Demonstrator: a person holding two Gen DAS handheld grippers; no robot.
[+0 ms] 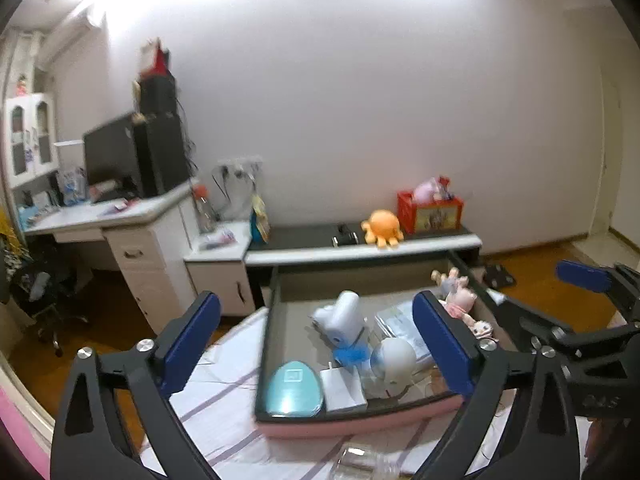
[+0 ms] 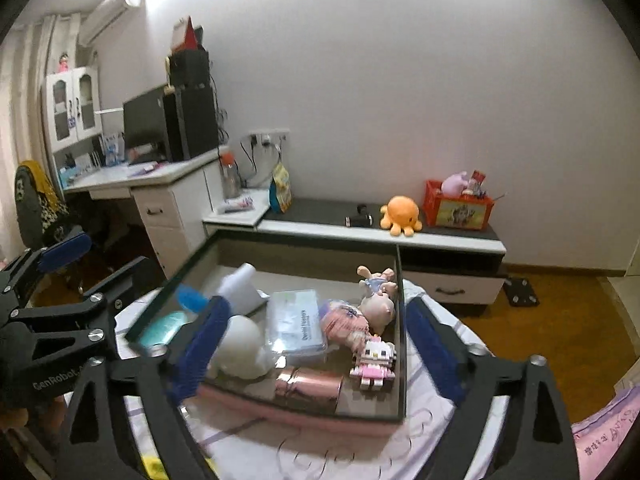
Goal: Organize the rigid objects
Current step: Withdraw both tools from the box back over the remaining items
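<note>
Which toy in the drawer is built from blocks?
The pink-and-white cat figure at the drawer's front right corner; the dolls behind it look smooth and moulded.

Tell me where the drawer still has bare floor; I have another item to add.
Far-left strip of the pink-fronted drawer, between its far wall and the white blocky device, is bare. The near half, around the white round toy and copper cylinder, is crowded.

We see a shallow drawer-like tray [image 2: 401,320] with a pink front and grey floor, resting on a white cloth with faint purple stripes [image 1: 224,396]. Inside it lie a teal egg-shaped case [image 1: 295,390] and a pink-and-white block-built cat figure [image 2: 374,362]. Our black fingers carry blue pads [image 1: 442,344], and beyond them sits an orange plush octopus [image 2: 401,215] beside a red crate [image 2: 456,206].
</note>
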